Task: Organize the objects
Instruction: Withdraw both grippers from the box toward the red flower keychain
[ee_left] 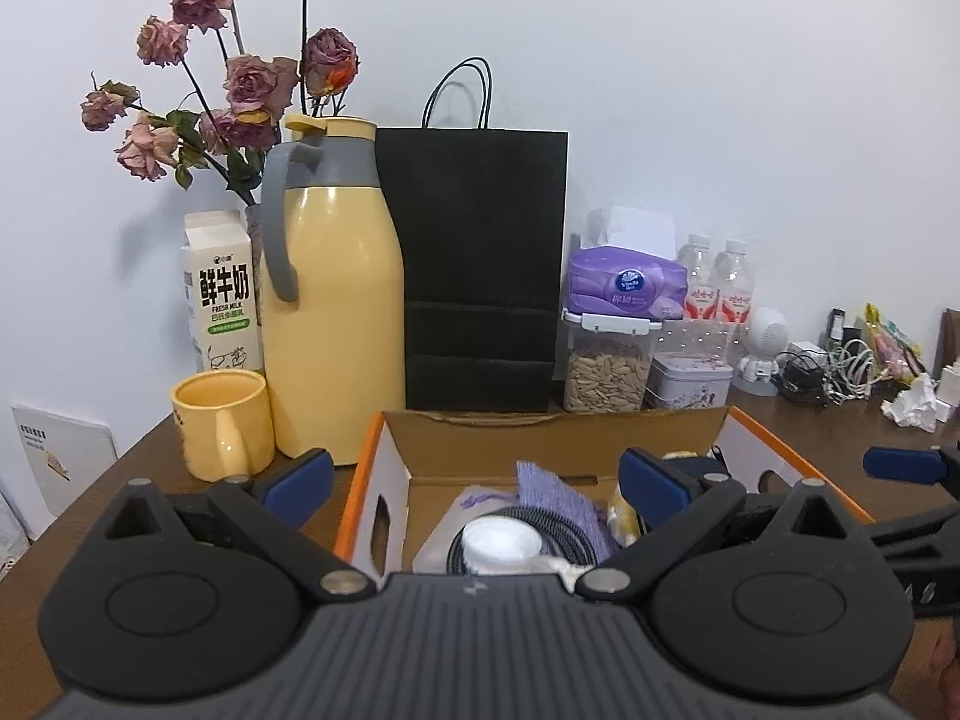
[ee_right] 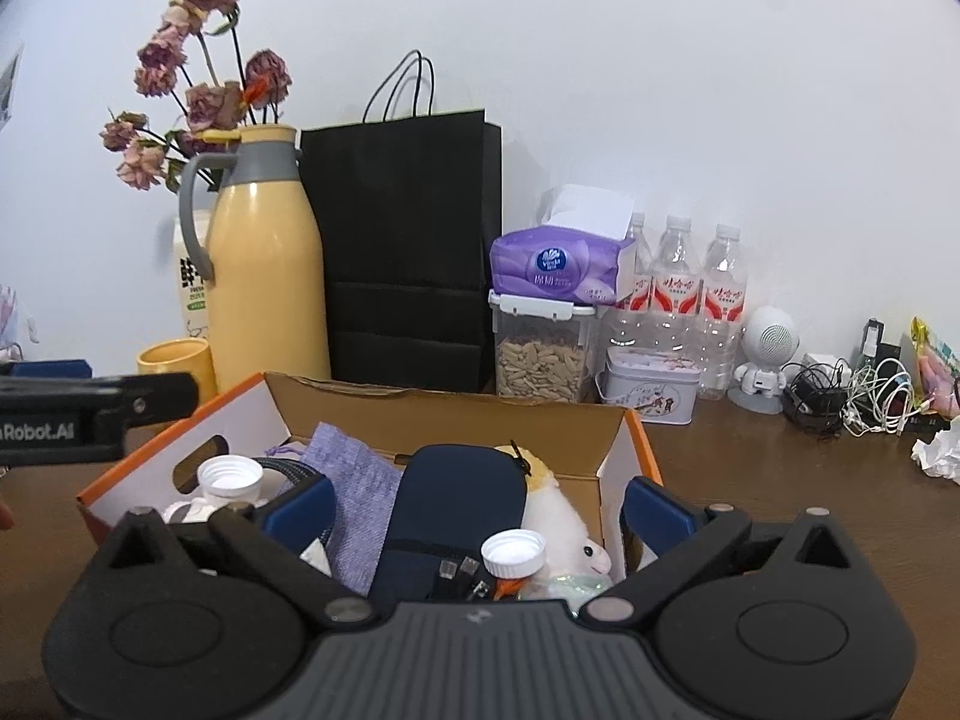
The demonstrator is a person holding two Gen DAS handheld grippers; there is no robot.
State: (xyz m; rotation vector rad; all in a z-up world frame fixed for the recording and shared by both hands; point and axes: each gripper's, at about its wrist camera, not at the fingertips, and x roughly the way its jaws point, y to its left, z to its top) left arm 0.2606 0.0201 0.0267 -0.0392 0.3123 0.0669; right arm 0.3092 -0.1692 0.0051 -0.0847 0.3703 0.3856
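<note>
Both jaws wide, empty; brown wooden table (ee_right: 750,480), white wall (ee_right: 660,90).

Brown wooden table (ee_right: 750,480). Resting directly on it: open box (ee_right: 456,414) at front centre; mug (ee_left: 221,432), flask (ee_left: 333,312) and milk carton (ee_left: 222,294) at left; black bag (ee_left: 480,264) behind box; seed jar (ee_right: 540,354), tin (ee_right: 651,387), water bottles (ee_right: 702,312), small robot figure (ee_right: 765,360), cables (ee_right: 852,396) and crumpled paper (ee_right: 939,450) toward right.
</note>
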